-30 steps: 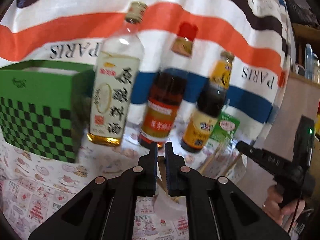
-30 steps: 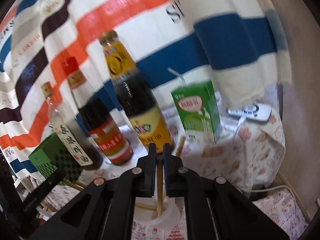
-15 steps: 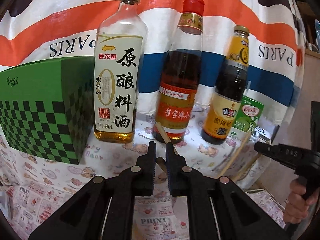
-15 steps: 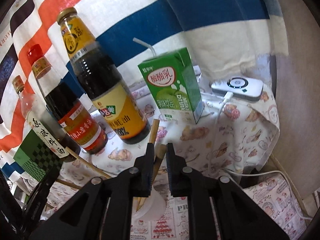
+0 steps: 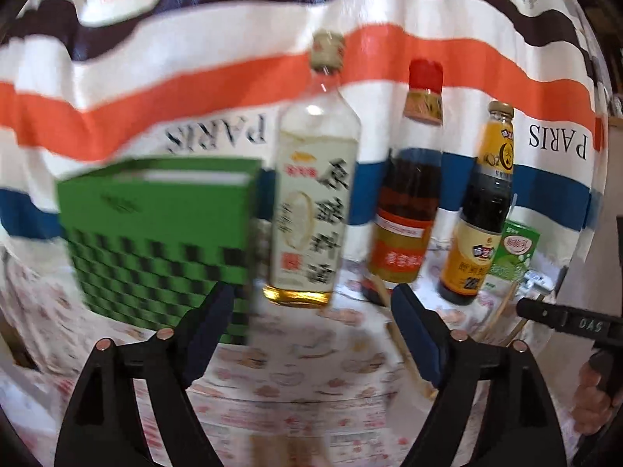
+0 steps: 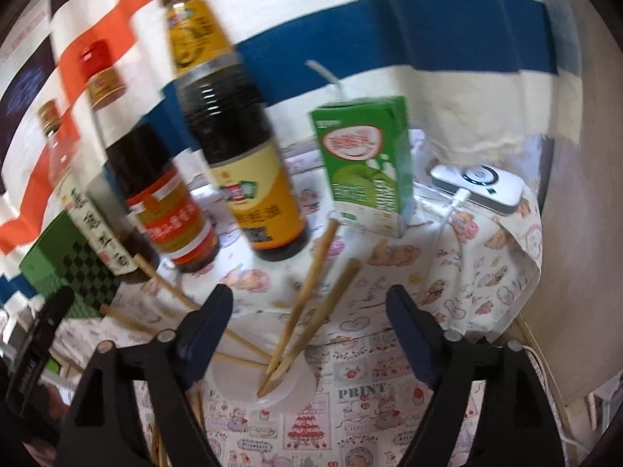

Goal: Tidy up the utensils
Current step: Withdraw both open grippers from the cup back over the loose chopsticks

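Observation:
Several wooden chopsticks (image 6: 311, 295) stand leaning in a clear plastic cup (image 6: 272, 373) on the patterned tablecloth, just below and between my right gripper's fingers. My right gripper (image 6: 309, 311) is open and empty above the cup. My left gripper (image 5: 311, 315) is open and empty, facing the bottles; a chopstick (image 5: 405, 346) shows beside its right finger. The right gripper's tip (image 5: 564, 321) shows at the right edge of the left wrist view.
Three sauce bottles stand in a row: a pale one (image 5: 311, 210), a red-capped one (image 5: 409, 210) and a dark yellow-labelled one (image 6: 249, 155). A green checked box (image 5: 155, 241) is on the left. A green drink carton (image 6: 370, 163) and a white device (image 6: 483, 186) are on the right.
Both grippers have opened and let go of their chopsticks, which now lean in the cup. Both have pulled back a little from the bottles.

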A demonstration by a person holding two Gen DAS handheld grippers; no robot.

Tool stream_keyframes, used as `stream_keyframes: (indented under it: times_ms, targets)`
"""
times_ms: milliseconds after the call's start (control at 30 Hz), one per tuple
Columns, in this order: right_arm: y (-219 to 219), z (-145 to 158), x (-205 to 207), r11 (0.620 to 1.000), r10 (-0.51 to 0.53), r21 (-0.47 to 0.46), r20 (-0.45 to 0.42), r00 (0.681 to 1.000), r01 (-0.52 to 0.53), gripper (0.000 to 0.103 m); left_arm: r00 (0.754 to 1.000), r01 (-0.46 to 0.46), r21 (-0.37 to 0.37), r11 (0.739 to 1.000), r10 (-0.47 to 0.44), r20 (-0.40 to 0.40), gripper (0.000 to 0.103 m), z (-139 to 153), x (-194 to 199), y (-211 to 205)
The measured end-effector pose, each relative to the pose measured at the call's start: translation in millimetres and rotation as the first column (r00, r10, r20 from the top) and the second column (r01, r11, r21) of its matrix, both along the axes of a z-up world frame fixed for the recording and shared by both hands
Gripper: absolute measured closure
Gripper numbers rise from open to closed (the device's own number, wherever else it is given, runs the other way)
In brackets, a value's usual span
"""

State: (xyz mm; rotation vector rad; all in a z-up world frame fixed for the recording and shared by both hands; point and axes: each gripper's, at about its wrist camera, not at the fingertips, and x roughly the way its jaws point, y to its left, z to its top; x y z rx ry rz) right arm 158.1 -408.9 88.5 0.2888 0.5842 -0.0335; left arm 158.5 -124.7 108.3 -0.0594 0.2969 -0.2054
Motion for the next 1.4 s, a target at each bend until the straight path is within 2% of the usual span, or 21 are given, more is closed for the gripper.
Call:
stream_keyframes:
  times_ms: [133, 267, 367, 533, 733, 867, 1033, 1133, 1233, 1333, 1400]
  targets:
    - [17, 5, -9, 0.999, 0.039, -0.009, 0.004, 0.999, -0.039, 0.018, 0.997, -0.056, 0.083, 0.995, 0.052, 0.051, 0.006, 8, -25, 20]
    - [34, 5, -21, 0.997, 0.075, -0.018, 0.002, 0.997, -0.075, 0.017, 0.993, -0.075, 0.174, 0.982, 0.058, 0.100, 0.005, 8, -51, 36]
    - [45, 3, -32, 0.995, 0.090, -0.044, -0.010, 0.996, -0.090, 0.017, 0.990, -0.086, 0.162, 0.983, 0.066, 0.122, 0.004, 9, -70, 55]
    - [56, 5, -58, 0.991, 0.115, -0.061, -0.012, 0.993, -0.115, 0.017, 0.984, -0.126, 0.088, 0.988, 0.113, 0.140, 0.001, 9, -100, 89]
    - [70, -5, -91, 0.987, 0.145, -0.066, -0.003, 0.989, -0.145, 0.017, 0.982, -0.129, 0.075, 0.989, 0.117, 0.149, 0.001, -5, -131, 107]
    - [79, -18, -104, 0.983, 0.176, -0.051, -0.015, 0.984, -0.176, 0.017, 0.991, -0.114, 0.061, 0.992, 0.109, 0.083, 0.001, -19, -141, 110]
    - [86, -37, -110, 0.971, 0.238, -0.002, -0.038, 0.970, -0.238, 0.017, 0.996, -0.079, 0.128, 0.989, 0.072, 0.059, 0.001, -40, -158, 99]
    - [89, -48, -109, 0.972, 0.235, -0.001, -0.051, 0.971, -0.235, 0.017, 0.993, -0.110, 0.172, 0.979, 0.114, -0.014, 0.001, -52, -152, 91]
    - [89, -59, -105, 0.973, 0.231, 0.016, -0.071, 0.970, -0.231, 0.017, 0.995, -0.051, 0.191, 0.980, 0.066, -0.068, 0.001, -63, -150, 84]
    - [86, -67, -99, 0.973, 0.229, 0.015, -0.097, 0.969, -0.229, 0.017, 0.988, -0.007, 0.160, 0.987, 0.031, -0.151, 0.001, -75, -140, 83]
    - [85, -72, -97, 0.975, 0.221, 0.000, -0.108, 0.969, -0.222, 0.017, 0.979, 0.015, 0.106, 0.994, 0.007, -0.205, 0.001, -84, -133, 87]
